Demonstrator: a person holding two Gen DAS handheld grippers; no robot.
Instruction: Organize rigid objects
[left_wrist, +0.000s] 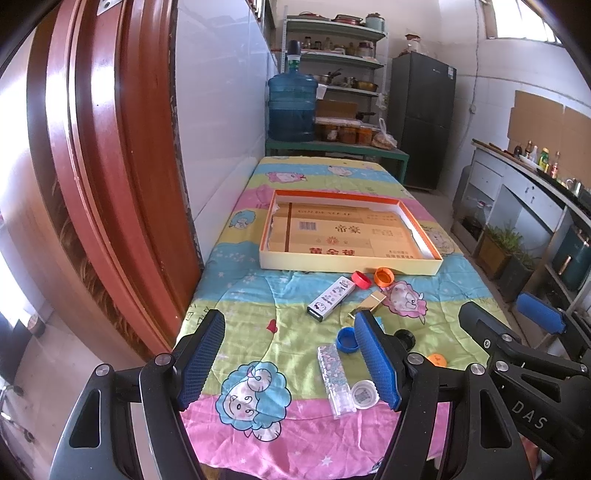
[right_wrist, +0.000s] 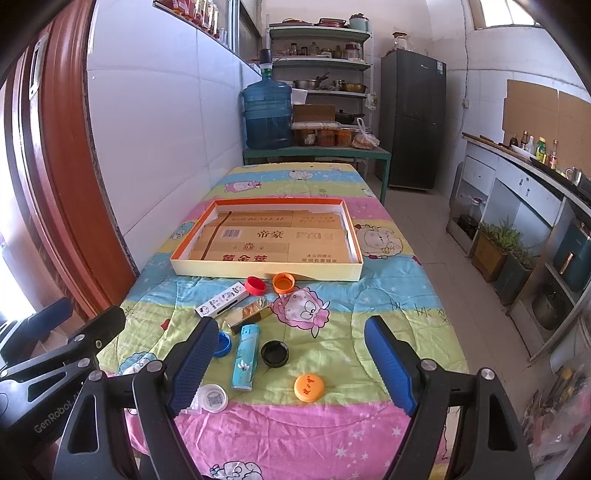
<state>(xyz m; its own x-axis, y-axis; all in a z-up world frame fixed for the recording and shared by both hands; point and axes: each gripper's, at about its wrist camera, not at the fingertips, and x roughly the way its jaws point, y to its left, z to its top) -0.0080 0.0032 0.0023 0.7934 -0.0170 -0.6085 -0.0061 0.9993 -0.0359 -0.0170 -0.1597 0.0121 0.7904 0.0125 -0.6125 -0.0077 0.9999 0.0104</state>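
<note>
Caps (right_wrist: 309, 387) litter cartoon quilt (right_wrist: 388, 295) before tray (right_wrist: 266, 271)

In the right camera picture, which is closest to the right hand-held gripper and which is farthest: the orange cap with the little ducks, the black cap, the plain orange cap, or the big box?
From the right hand-held gripper:
1. Orange duck cap, just ahead between the fingers.
2. Black cap, slightly left, a bit farther out.
3. Plain orange cap, mid-table beside the red cap.
4. Big box, farthest back.

Blue cap (right_wrist: 222, 343) & white cap (right_wrist: 213, 398) part-hidden behind jaws.
</note>
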